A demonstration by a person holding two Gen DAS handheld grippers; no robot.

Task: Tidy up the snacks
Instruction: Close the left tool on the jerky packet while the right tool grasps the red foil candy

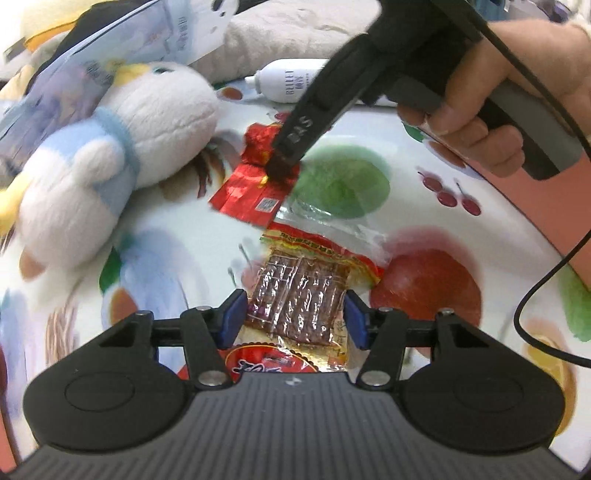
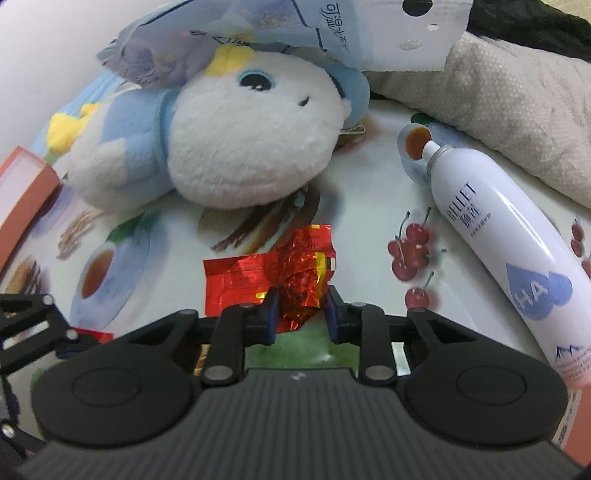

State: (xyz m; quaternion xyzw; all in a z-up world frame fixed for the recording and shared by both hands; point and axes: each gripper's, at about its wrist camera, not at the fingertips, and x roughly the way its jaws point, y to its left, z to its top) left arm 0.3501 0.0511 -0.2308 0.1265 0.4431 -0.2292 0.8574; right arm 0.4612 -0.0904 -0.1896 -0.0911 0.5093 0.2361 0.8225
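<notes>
A clear snack packet with brown strips and a red-yellow border (image 1: 295,295) lies on the fruit-print tablecloth (image 1: 424,206). My left gripper (image 1: 293,314) is open, its jaws either side of this packet. A crumpled red foil snack packet (image 1: 255,188) lies beyond it; it also shows in the right wrist view (image 2: 273,273). My right gripper (image 2: 300,312) is open with its jaws astride the near end of the foil packet. In the left wrist view the right gripper's fingertips (image 1: 280,162) press down on the foil.
A white and blue plush toy (image 2: 236,147) lies just behind the foil packet, under a printed plastic bag (image 2: 295,29). A white spray bottle (image 2: 491,229) lies to the right. A grey cushion (image 2: 517,110) sits behind. A pink box edge (image 2: 22,192) is at the left.
</notes>
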